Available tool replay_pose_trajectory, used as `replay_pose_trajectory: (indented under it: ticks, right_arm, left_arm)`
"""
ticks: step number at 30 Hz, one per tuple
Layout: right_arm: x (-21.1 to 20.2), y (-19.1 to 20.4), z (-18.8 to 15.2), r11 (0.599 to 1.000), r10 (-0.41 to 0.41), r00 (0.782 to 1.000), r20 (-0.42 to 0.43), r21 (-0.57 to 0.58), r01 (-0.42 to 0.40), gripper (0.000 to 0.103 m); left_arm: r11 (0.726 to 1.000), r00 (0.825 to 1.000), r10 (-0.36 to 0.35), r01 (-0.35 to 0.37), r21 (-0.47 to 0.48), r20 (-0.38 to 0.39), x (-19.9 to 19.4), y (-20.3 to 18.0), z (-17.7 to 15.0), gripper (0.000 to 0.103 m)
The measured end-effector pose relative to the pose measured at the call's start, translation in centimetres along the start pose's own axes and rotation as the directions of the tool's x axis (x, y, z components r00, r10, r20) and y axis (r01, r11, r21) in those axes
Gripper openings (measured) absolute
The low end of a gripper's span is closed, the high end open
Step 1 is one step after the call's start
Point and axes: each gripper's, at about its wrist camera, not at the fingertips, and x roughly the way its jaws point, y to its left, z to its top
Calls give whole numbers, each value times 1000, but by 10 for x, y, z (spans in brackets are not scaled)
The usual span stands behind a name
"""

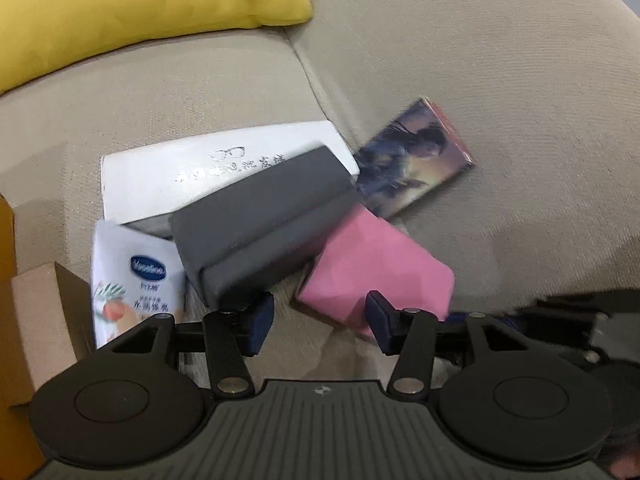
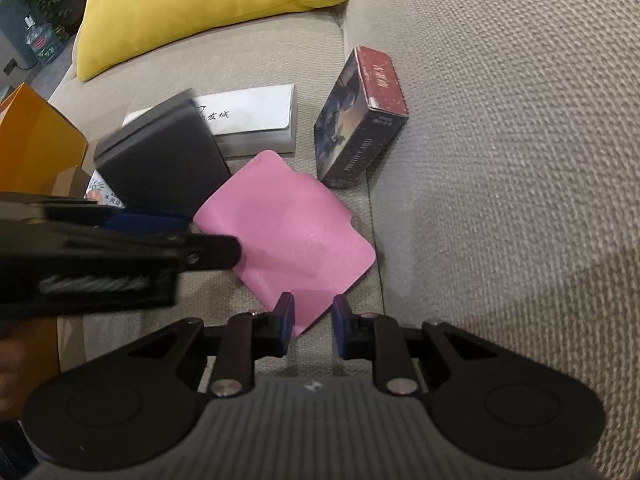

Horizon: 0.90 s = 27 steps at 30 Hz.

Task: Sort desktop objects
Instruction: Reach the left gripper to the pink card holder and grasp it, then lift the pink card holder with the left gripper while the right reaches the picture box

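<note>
Beige woven sofa cushions (image 2: 500,160) carry everything we are sorting, with a yellow pillow (image 2: 208,4) far ahead of both grippers. Our left gripper (image 1: 320,322) stands with its jaws spread wide and empty, hanging just over the near end of the grey case (image 1: 260,224), which lies tilted across the white glasses box (image 1: 224,172); the pink pouch (image 1: 376,276) sits just ahead and to the right of that gripper. Our right gripper (image 2: 314,330) has its jaws drawn narrow around the near corner of the pink pouch (image 2: 288,232); whether the pads actually press on it we cannot tell. Beyond the right gripper, ahead and slightly right, the photo card box (image 2: 360,120) leans on its edge along the seam between cushions. By our reading the sorting is barely begun: five items lie in one loose heap, and the cardboard box (image 1: 44,320) at the left gripper's left looks like the likely destination, though its inside is hidden. As for materials, the pouch is soft, matte and rounded; the case is a stiff, matte grey block; the glasses box is smooth white card with silver print; the Vaseline sachet (image 1: 136,280) is glossy and pliable.
</note>
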Motion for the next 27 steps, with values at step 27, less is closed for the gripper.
replay_pose_trajectory:
  ticks: [27]
  right_arm:
    - [-23,-5,-13,999,-2,1000,13,-54,3,6]
  left_arm:
    - [953,951,-303,304,11,-52,-46,-16,20,30]
